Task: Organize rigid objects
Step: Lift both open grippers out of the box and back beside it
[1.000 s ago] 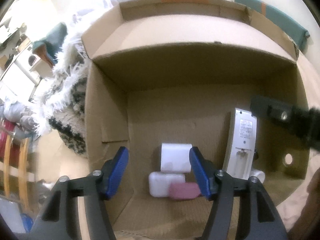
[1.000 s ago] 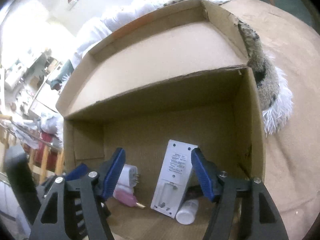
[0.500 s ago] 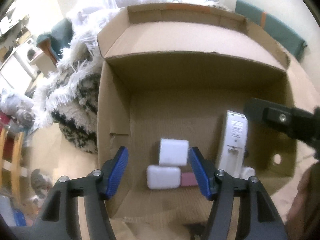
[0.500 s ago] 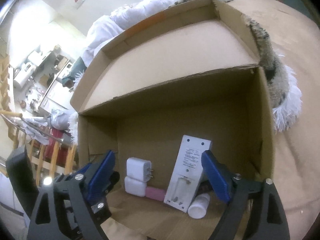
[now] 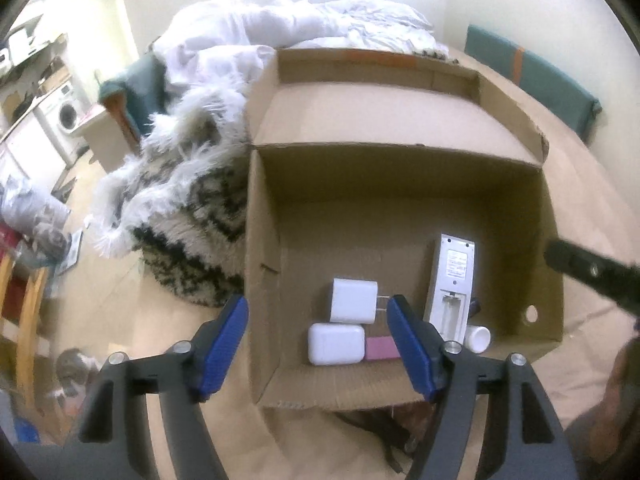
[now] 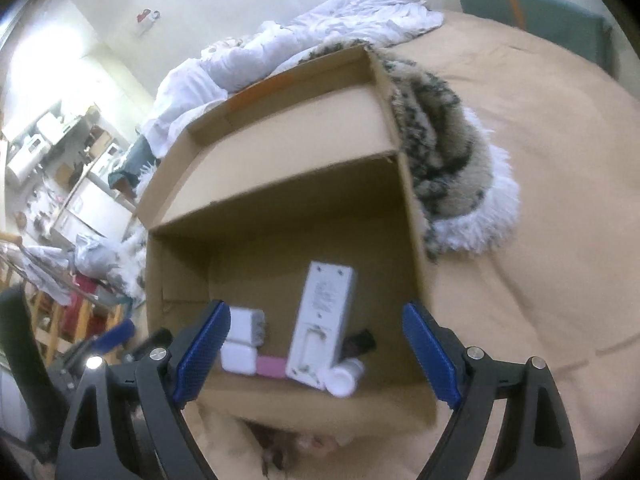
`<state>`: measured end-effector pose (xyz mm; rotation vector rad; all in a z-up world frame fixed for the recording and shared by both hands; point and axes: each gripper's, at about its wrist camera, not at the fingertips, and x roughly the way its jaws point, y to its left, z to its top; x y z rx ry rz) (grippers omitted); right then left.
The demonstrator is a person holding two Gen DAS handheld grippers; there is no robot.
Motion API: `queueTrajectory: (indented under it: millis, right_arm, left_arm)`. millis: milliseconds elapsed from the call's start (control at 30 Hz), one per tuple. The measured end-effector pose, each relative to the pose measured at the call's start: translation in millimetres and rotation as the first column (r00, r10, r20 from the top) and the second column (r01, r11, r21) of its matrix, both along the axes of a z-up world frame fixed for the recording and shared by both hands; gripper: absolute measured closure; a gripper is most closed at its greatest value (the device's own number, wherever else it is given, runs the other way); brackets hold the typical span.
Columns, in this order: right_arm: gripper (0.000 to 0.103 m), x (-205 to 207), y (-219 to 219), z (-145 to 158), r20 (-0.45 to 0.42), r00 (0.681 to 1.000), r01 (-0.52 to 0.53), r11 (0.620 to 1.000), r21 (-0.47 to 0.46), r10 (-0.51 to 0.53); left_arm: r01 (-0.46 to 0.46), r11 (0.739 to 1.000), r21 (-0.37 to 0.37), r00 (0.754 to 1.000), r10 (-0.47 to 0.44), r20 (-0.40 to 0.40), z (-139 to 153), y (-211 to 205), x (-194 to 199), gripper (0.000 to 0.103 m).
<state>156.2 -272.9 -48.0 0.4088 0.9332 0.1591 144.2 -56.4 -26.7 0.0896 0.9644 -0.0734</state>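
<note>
Now the open box [image 5: 400, 208] sits on a tan bed, and all the small hard things lie along its near wall. Going from left to right, there is a white plug [image 5: 354, 301] with two metal prongs, and a white case [image 5: 337, 344] touching it on the near side. The plug looks light and stiff, so a grip across its flat sides should work, away from the prongs. The case is smooth and round at the corners, so it may slip; squeezing its two long flat sides seems best. Next comes a small pink block [image 5: 382, 348], partly hidden behind a blue pad, lying flat and low, so it may be hard to pick up. Then a white remote [image 5: 452, 286] lies face down with its battery cover off. It is long, light and hard, and the middle of its long sides looks like the best place to hold it. A small dark thing peeks out beside it, too hidden to name. A little white bottle [image 5: 478, 338] lies on its side and could roll away. The left gripper [image 5: 318, 350] is partly open, has just been opening more, and holds nothing. The right gripper [image 6: 316, 354] is open wide, has just been opening too, and is also empty, hanging above the box's near edge.
</note>
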Motion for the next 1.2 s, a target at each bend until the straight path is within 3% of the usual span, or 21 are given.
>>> queueTrajectory:
  millis: [333,500,800,1033,1200]
  right_arm:
    - [0.010,-55,1,6,0.003,1.000,0.002,0.998,-0.059,-0.002]
    - [0.010,-74,6,0,-0.004,1.000,0.007,0.997,-0.071,-0.007]
    - [0.010,-88,24,-17,-0.053,0.998,-0.017,0.999,-0.041,0.015]
    - [0.010,-90,30,-19,-0.069,0.997,-0.041,0.996,-0.084,0.036]
    - [0.010,-85,23,-30,-0.126,0.992,-0.018,0.999,-0.051,0.011]
  left_arm:
    - [-0.066,0.995,-0.073,0.997,0.063,-0.044,3,26,-32,0.033]
    - [-0.077,0.995,-0.064,0.994,0.072,-0.086,-8,29,-49,0.033]
    - [-0.142,0.986,-0.090,0.979,0.126,-0.160,-24,46,-68,0.033]
    - [-0.213,0.975,-0.063,0.955,0.194,-0.225,-43,59,-62,0.033]
    - [-0.232,0.972,-0.044,0.938,0.212,-0.275,-57,62,-56,0.033]
